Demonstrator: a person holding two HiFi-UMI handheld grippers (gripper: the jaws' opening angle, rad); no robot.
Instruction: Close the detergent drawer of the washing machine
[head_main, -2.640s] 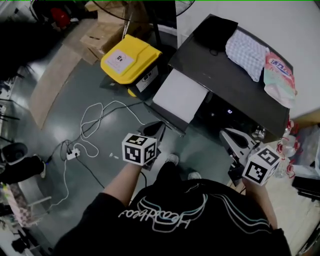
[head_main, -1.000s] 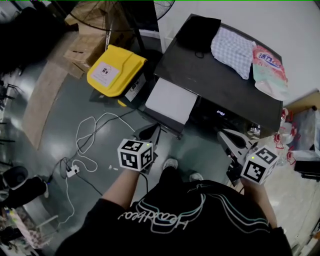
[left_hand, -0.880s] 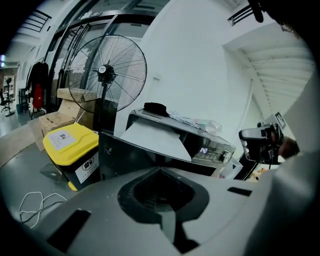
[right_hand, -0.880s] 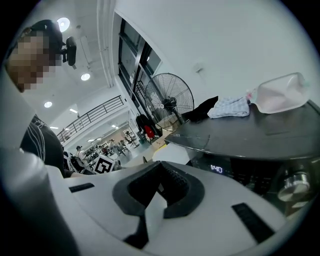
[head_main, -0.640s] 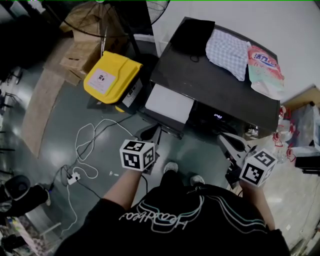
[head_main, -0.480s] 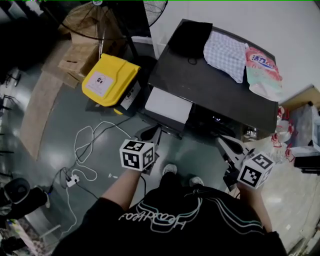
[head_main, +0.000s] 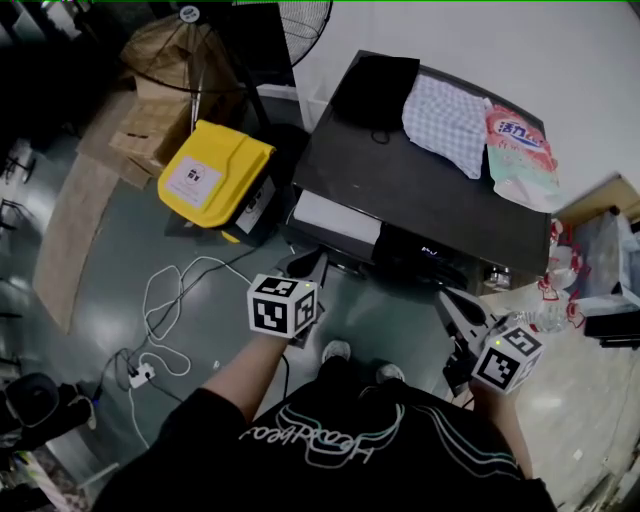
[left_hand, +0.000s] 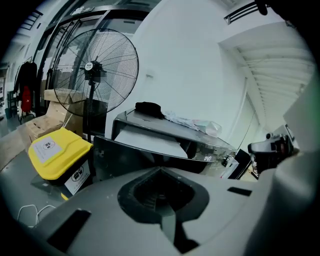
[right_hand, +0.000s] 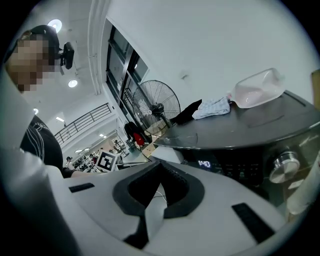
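The dark washing machine (head_main: 430, 195) stands ahead of me, its white detergent drawer (head_main: 335, 218) sticking out of the front at the left. My left gripper (head_main: 307, 263) hangs shut and empty just short of the drawer, not touching it. In the left gripper view the drawer (left_hand: 150, 137) lies beyond the closed left gripper (left_hand: 160, 175). My right gripper (head_main: 452, 298) is shut and empty in front of the control panel, below the lit display (right_hand: 203, 163) and knob (right_hand: 282, 165). The right gripper (right_hand: 160, 170) also sees the drawer (right_hand: 167, 154).
On the machine top lie a black cloth (head_main: 375, 90), a checked cloth (head_main: 445, 115) and a detergent bag (head_main: 520, 145). A yellow bin (head_main: 215, 175), cardboard boxes and a standing fan (left_hand: 92, 80) are at the left. Cables (head_main: 175, 300) trail on the floor.
The drawer's white top shows much shorter in front of the machine than before. My head view has shifted and the right gripper has dropped a little. Both grippers stay shut.
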